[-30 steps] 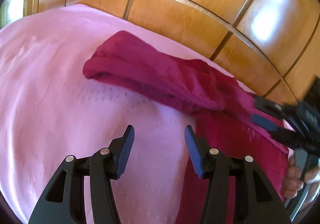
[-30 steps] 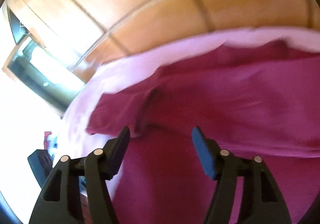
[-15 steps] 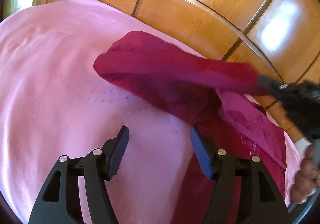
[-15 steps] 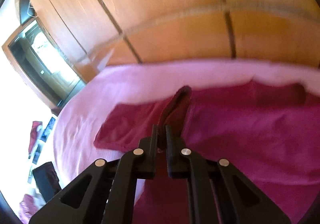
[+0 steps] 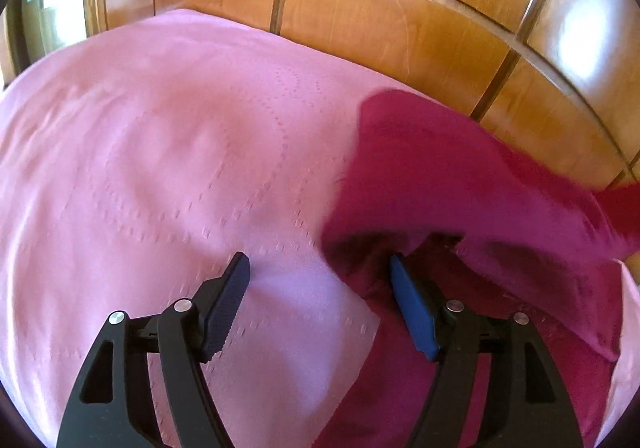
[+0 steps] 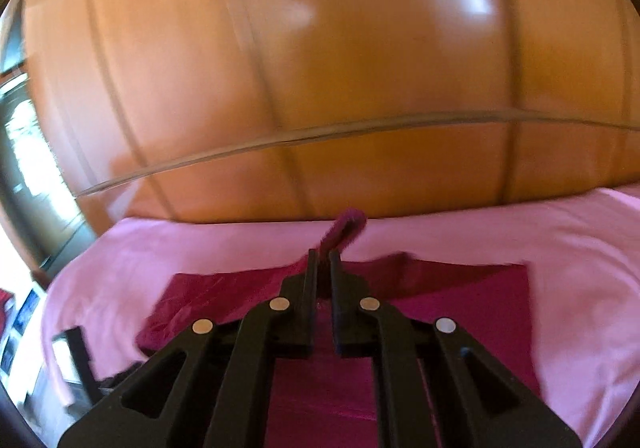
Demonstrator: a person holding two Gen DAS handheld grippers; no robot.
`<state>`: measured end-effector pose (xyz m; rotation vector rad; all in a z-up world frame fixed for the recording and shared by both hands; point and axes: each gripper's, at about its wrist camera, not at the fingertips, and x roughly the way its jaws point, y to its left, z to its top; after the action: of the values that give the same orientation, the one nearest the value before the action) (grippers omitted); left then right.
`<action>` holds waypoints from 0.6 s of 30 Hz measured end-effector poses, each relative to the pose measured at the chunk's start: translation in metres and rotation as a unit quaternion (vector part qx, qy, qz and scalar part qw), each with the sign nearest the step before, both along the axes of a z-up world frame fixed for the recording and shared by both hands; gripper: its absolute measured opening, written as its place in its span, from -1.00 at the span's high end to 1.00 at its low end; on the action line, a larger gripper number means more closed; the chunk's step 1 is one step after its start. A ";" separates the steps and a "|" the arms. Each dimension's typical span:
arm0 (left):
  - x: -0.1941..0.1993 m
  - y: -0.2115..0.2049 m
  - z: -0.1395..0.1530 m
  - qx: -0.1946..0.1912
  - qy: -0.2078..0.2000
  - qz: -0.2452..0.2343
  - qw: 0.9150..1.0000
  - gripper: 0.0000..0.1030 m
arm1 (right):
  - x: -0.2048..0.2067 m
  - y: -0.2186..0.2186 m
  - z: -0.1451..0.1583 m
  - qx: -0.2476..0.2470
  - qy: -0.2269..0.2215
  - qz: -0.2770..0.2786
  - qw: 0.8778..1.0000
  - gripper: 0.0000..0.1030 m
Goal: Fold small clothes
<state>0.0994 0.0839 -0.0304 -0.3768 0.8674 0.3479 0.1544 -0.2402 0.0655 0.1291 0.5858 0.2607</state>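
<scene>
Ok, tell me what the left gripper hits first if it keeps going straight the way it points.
Likely the pink bedspread: the left gripper, jaws opening and empty, aims at it just beside the magenta garment, though depth is unclear.

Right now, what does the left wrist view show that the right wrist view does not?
Only the left wrist view shows the left gripper, jaws opening, nothing pinched, above the edge of the dark magenta cloth garment. Only the right wrist view shows the right gripper shut on a lifted fold of that garment, and a window. Both show the pink bedspread and the glossy wooden panel wall.
</scene>
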 end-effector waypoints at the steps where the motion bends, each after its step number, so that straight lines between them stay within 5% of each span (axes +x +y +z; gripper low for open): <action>1: 0.000 0.000 0.000 0.001 0.001 0.000 1.000 -0.37 | -0.002 -0.013 -0.005 -0.003 0.000 -0.014 1.000 0.93; 13: 0.001 -0.003 0.000 0.023 0.012 -0.013 1.000 -0.31 | -0.015 -0.114 -0.120 0.010 0.134 -0.137 0.981 1.00; 18: -0.006 0.002 0.005 -0.015 -0.001 -0.041 0.999 -0.31 | -0.028 -0.133 -0.115 0.073 0.134 -0.119 0.981 0.93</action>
<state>0.0932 0.0862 -0.0256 -0.3686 0.8851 0.2593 0.1263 -0.3729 -0.0500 0.3786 0.8118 0.0533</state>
